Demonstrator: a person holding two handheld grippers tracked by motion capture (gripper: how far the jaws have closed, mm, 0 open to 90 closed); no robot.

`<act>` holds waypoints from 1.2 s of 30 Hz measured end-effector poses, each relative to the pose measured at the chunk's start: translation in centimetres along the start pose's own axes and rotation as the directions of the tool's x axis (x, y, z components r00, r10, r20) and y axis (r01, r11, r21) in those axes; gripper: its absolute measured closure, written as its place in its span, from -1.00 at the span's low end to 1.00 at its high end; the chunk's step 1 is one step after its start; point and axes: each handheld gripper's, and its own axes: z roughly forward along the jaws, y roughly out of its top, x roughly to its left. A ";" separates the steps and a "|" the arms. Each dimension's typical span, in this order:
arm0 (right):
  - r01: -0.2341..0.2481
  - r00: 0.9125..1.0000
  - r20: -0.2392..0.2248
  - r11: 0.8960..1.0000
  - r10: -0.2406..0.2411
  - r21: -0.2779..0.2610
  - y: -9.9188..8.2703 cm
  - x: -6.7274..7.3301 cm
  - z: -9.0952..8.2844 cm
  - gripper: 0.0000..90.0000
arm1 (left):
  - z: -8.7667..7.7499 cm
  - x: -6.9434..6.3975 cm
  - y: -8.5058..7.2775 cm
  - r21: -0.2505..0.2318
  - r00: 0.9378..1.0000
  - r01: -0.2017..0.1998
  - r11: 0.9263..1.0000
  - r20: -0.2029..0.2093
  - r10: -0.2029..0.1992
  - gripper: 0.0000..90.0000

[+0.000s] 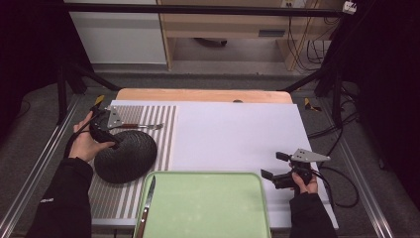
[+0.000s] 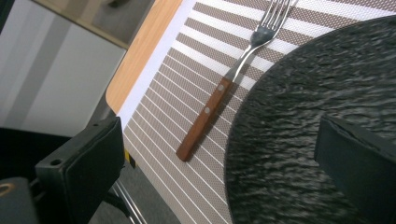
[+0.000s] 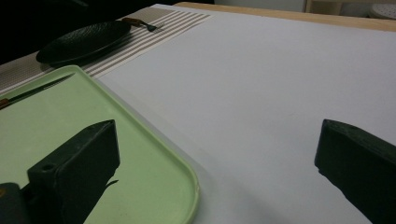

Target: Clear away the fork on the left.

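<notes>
A black textured plate lies on a striped placemat at the table's left. Just beyond it rests a fork with a wooden handle. My left gripper hovers open over the plate's far-left edge; in the left gripper view its jaws stand wide apart above the plate and the fork. A green tray sits at the front edge with a knife along its left side. My right gripper is open over the white sheet, right of the tray.
A white sheet covers the middle and right of the table. A wooden strip shows along the far edge. Metal rails and cables run beside the table on the right.
</notes>
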 end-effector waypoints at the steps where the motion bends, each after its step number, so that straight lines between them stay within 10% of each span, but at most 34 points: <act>1: 0.000 1.000 0.000 1.000 0.000 0.000 0.0 0.0 0.0 -0.99 | 0.2 0.1 -0.1 0.001 1.000 -0.002 1.000 0.004 0.002 -0.97; 12: 0.001 1.000 -0.001 1.000 -0.001 0.000 0.0 0.0 0.0 -0.99 | 2.2 1.1 -1.0 0.099 0.995 -0.060 0.993 -0.077 0.068 -0.89; 26: -0.001 1.000 0.001 1.000 0.001 0.001 0.0 0.0 0.0 -0.99 | 4.3 2.4 -2.4 0.146 0.991 -0.105 0.984 -0.068 0.115 -0.66; 33: -0.002 1.000 0.002 1.000 0.002 0.002 -0.1 0.0 0.1 -0.99 | 5.5 2.4 -2.5 0.192 0.980 -0.174 0.966 -0.064 0.189 -0.53; 36: -0.002 1.000 0.002 1.000 0.002 0.002 0.0 0.0 0.1 -0.99 | 5.9 2.3 -2.3 0.203 0.965 -0.233 0.951 -0.075 0.253 -0.50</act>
